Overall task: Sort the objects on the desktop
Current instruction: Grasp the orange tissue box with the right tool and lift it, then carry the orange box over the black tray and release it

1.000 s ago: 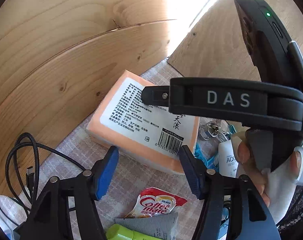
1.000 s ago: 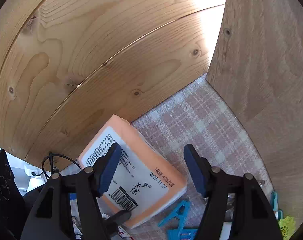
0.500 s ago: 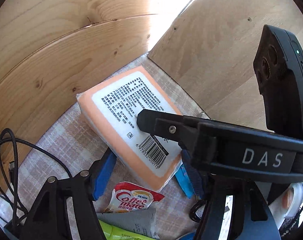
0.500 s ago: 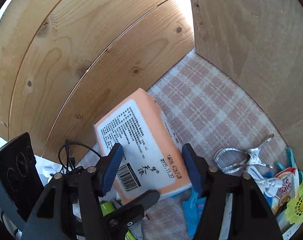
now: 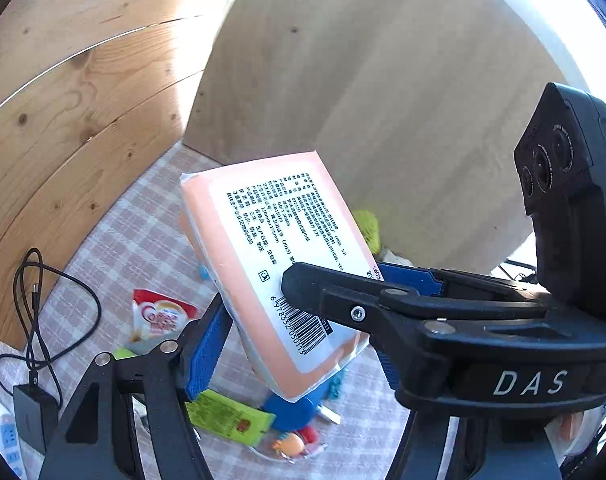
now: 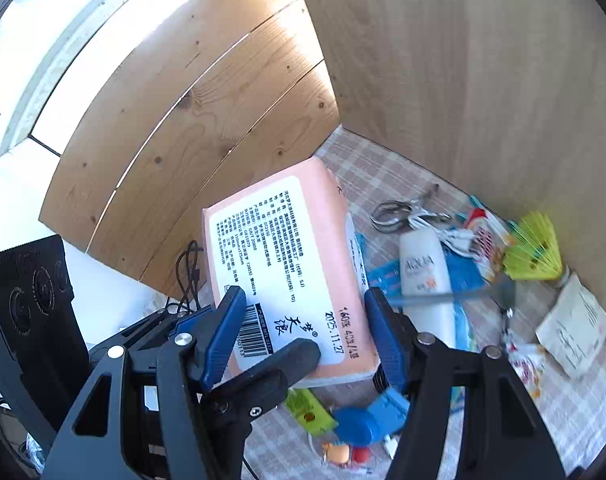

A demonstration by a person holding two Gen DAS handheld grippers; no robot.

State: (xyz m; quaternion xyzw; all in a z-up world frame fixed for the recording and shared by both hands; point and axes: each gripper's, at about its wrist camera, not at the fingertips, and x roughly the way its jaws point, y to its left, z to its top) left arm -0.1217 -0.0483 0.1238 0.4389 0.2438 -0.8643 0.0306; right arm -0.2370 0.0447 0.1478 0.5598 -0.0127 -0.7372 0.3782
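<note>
Tissue pack (image 5: 271, 256), barcode end behind gripper finger (image 5: 343, 300)

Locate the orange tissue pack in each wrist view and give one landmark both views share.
Left wrist: tissue pack at centre, tilted, lifted above the checked cloth, its barcode end lowest.
Right wrist: tissue pack at centre, between the blue pads, barcode at lower left.
Shared landmark: the blue round thing on the cloth just below the pack.

Peach-orange tissue pack (image 5: 239, 264) (white label, black print), beige-and-white checked tablecloth (image 5: 143, 216), yellow-green shuttlecock (image 6: 533, 250), blue clip (image 6: 369, 416)
</note>
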